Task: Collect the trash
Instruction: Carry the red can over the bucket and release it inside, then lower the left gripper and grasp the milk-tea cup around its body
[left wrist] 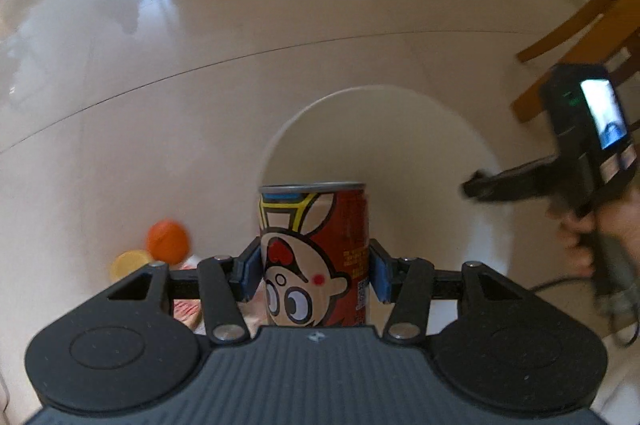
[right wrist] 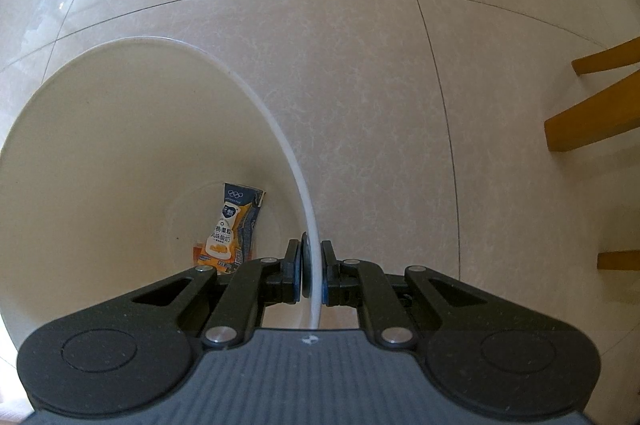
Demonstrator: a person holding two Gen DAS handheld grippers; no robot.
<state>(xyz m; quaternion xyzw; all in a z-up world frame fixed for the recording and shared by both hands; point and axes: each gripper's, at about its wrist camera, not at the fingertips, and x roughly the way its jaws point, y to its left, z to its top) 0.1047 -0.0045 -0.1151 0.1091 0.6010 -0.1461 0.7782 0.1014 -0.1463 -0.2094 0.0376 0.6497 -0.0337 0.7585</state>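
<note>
The left gripper [left wrist: 315, 271] is clamping a red drink can [left wrist: 316, 257] between its two blue pads [left wrist: 249, 275], one pad pressing each side of the can's lower body. The can is standing upright between the fingers, its silver top rim rising above them and a cartoon face printed on its front. Just behind the can, the white bin [left wrist: 460, 161] is showing its rounded rim and pale inner wall.

The right gripper [right wrist: 311, 275] is pinching the rim of the white bin [right wrist: 280, 129], its fingers closed down on the thin wall with one finger inside and one outside. A flattened drink carton [right wrist: 230, 229] with blue and orange print is lying at the bottom of the bin, to the left of the jaws.

In the left wrist view, an orange ball-like object [left wrist: 167, 241] and a yellow lid-like object [left wrist: 130, 263] are lying on the tiled floor [left wrist: 200, 65] left of the can, partly hidden by the gripper. At the right edge, a person's hand [left wrist: 604, 237] is holding the black right gripper's handle, blurred. Wooden chair legs [right wrist: 596, 127] are standing on the floor to the right.
</note>
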